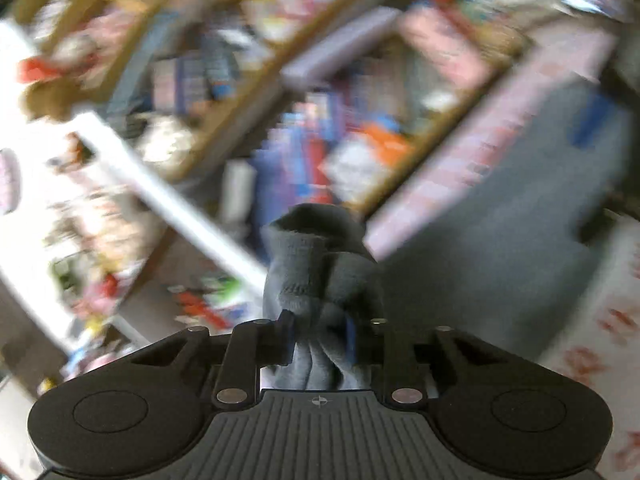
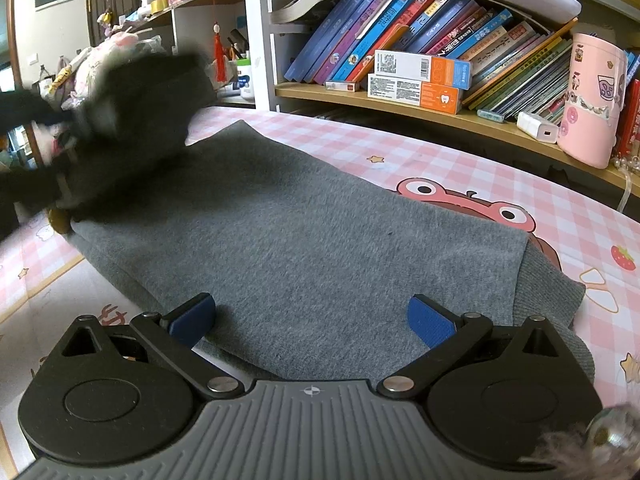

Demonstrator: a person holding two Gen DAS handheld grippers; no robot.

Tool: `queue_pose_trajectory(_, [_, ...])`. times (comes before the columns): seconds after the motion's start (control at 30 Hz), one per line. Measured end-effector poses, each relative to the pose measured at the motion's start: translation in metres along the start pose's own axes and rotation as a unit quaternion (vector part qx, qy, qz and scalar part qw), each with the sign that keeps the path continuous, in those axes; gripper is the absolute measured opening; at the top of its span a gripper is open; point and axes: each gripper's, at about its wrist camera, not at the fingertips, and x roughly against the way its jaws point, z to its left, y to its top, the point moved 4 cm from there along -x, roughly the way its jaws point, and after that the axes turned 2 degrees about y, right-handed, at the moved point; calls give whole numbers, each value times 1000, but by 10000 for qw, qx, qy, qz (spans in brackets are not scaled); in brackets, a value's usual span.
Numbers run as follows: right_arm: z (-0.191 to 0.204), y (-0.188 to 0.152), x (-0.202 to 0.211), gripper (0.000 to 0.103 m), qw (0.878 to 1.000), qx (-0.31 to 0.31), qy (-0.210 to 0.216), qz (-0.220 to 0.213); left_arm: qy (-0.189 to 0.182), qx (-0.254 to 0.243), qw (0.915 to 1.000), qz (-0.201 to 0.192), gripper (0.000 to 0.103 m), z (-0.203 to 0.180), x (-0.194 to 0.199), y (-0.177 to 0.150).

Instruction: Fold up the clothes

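In the left wrist view nearly everything beyond the left hand-held gripper [image 1: 320,332] is smeared by motion: the shelves [image 1: 256,80] and what stands on them are streaks of colour, and no title or object there can be read. The bunched grey cloth [image 1: 324,276] hides the blue pads [image 1: 286,320] almost wholly, and its lower part runs out of sight behind the gripper body. In the right wrist view a dark blurred shape [image 2: 132,128] at the left covers the far corner of the grey garment [image 2: 320,240]; what it is cannot be told. The garment's near edge is hidden behind the right hand-held gripper [image 2: 310,320].
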Motion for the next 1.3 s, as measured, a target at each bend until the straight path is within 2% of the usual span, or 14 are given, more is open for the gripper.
queue_pose_trajectory(0.1, [0, 0, 0, 103, 10000, -18, 11, -8, -549, -276, 9981, 100, 41, -33, -4, 1])
queue_pose_trajectory(0.17, [-1, 0, 0, 103, 10000, -32, 21, -12, -603, -412, 9973, 105, 42, -41, -3, 2])
queue_pose_trajectory(0.23, [-1, 0, 0, 103, 10000, -33, 23, -10, -729, -283, 9969, 72, 44, -34, 3, 3])
queue_pose_trajectory(0.4, [-2, 1, 0, 103, 10000, -32, 22, -9, -1196, 890, 9884, -274, 47, 9, 20, 15])
queue_pose_trajectory(0.47, [-2, 1, 0, 103, 10000, -27, 18, -9, -1213, 1644, 9779, -439, 47, 34, 20, 18])
queue_pose_trajectory(0.5, [-2, 0, 0, 103, 10000, -24, 17, -9, -1171, 2082, 9697, -504, 47, 46, 17, 16])
queue_pose_trajectory(0.53, [-2, 1, 0, 103, 10000, -22, 16, -8, -1132, 2401, 9628, -499, 47, 53, 13, 14])
queue_pose_trajectory(0.73, [-2, 1, 0, 103, 10000, -20, 15, -9, -988, 3190, 9425, 156, 40, 53, -27, -13])
queue_pose_trajectory(0.8, [-2, 1, 0, 103, 10000, -20, 14, -9, -1116, 3071, 9445, 347, 40, 40, -33, -19])
queue_pose_trajectory(0.93, [-2, 1, 0, 103, 10000, -15, 11, -8, -1108, 3069, 9446, 369, 41, 30, -32, -28])
queue_pose_trajectory(1.07, [-2, 1, -1, 103, 10000, -7, 7, -4, -1084, 3020, 9465, 346, 48, 32, -29, -31])
queue_pose_trajectory(1.2, [-2, 1, -1, 103, 10000, 2, -1, -7, -935, 2862, 9533, 214, 56, 33, -18, -30])
queue_pose_trajectory(1.23, [-2, 1, -1, 103, 10000, 4, -3, -7, -874, 2826, 9551, 151, 61, 33, -14, -30])
queue_pose_trajectory(1.3, [-2, 1, -1, 103, 10000, 11, -9, -8, -682, 2756, 9588, 20, 80, 34, -5, -31])
